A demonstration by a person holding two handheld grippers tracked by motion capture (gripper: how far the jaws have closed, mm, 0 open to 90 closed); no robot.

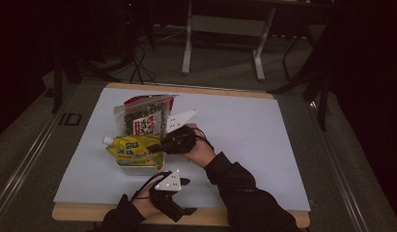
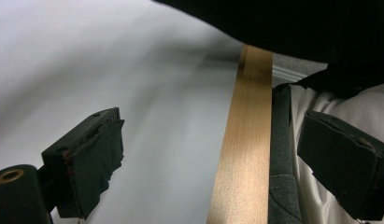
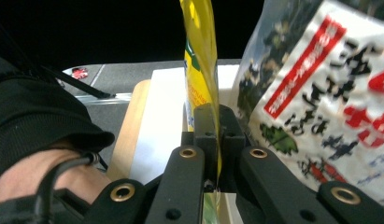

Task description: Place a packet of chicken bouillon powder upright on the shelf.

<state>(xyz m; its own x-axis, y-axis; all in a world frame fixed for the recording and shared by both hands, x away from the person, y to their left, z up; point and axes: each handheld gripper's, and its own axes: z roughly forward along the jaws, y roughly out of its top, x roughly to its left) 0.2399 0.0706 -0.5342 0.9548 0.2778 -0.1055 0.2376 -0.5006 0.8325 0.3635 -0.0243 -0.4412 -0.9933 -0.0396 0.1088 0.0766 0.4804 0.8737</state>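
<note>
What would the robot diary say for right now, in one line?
right gripper shut on yellow pouch | left gripper open, idle near table edge | seaweed bag beside pouch

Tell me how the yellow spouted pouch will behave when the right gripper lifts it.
The yellow spouted pouch looks like soft film, so it will probably sag and bend from the held edge. The right gripper pinches only a thin seam, so the glossy film might slip. Its bulging body suggests liquid inside, likely making it swing and feel heavy for its size.
</note>
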